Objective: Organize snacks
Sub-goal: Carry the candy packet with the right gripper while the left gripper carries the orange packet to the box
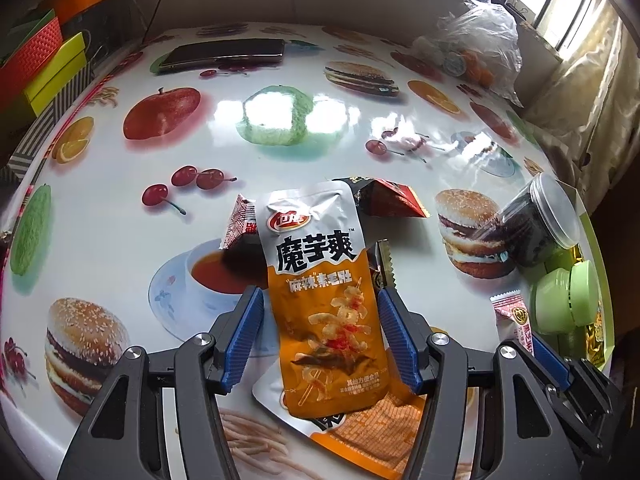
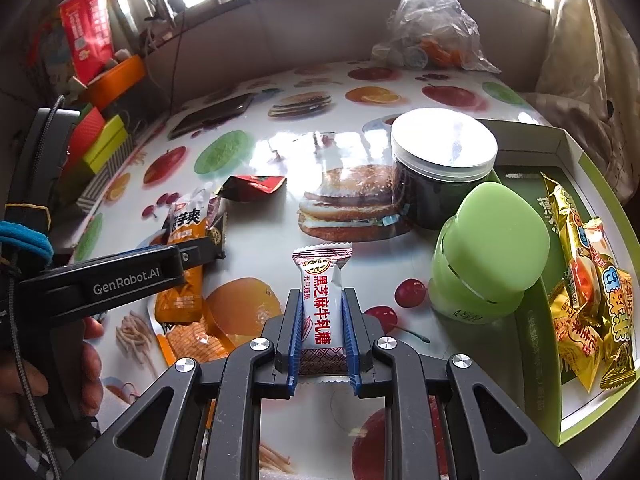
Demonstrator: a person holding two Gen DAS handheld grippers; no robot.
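table [image 1: 352, 128]: glossy food-print top, fills both views
tray [image 2: 540, 344]: green and white box at the table's right edge, gold and yellow snack packs [image 2: 588, 292] piled inside
bag [image 2: 432, 28]: clear plastic, far side of the table, small items inside
jar [image 2: 440, 168]: clear, dark contents, white lid, at the tray's near-left corner
green tub [image 2: 488, 256]: tilted, just in front of the jar, against the tray wall
phone [image 1: 224, 54]: dark, flat, far left of the table
left gripper [image 1: 320, 320]: jaws spread, one each side of the pouch; cannot tell if the pads touch it
pouch [image 1: 320, 280]: silver and orange, stands up between the left jaws, over a second similar pack [image 1: 372, 420] lying flat
right gripper [image 2: 322, 340]: pinching the candy
candy [image 2: 320, 300]: white and maroon wrapper, red print, lengthwise between the right pads, above the table left of the tub
red packs [image 1: 384, 198]: small, on the table behind the pouch
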